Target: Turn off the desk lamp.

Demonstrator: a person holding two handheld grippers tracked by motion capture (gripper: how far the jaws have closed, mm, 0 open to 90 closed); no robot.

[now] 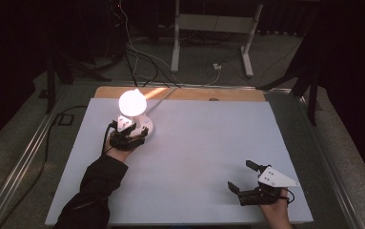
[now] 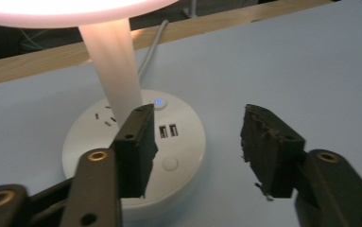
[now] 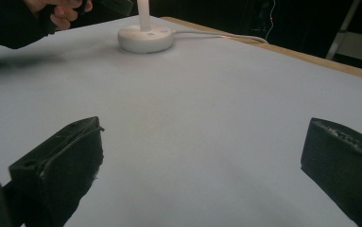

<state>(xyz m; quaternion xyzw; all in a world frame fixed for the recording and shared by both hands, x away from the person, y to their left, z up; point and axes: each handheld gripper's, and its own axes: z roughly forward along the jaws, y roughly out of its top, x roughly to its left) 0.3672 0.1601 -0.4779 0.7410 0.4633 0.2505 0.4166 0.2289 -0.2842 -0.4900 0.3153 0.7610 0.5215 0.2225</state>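
A lit white table lamp (image 1: 132,101) stands on a round white base (image 2: 183,137) at the back left of the pale table (image 1: 204,143). The base carries a blue-lit button (image 2: 159,101), two USB ports (image 2: 168,131) and a round white button (image 2: 169,163). My left gripper (image 2: 197,118) hovers at the base's near side, jaws apart with nothing between them; its left jaw hangs over the base. My right gripper (image 1: 241,175) rests near the front right edge, wide open over bare table (image 3: 202,127). In the right gripper view the lamp base (image 3: 145,38) sits far off.
A white cord (image 1: 163,98) runs from the lamp base over the wooden strip (image 1: 194,94) at the table's back edge. A white desk frame (image 1: 213,28) and cables lie on the floor behind. Metal rails (image 1: 23,157) flank the table.
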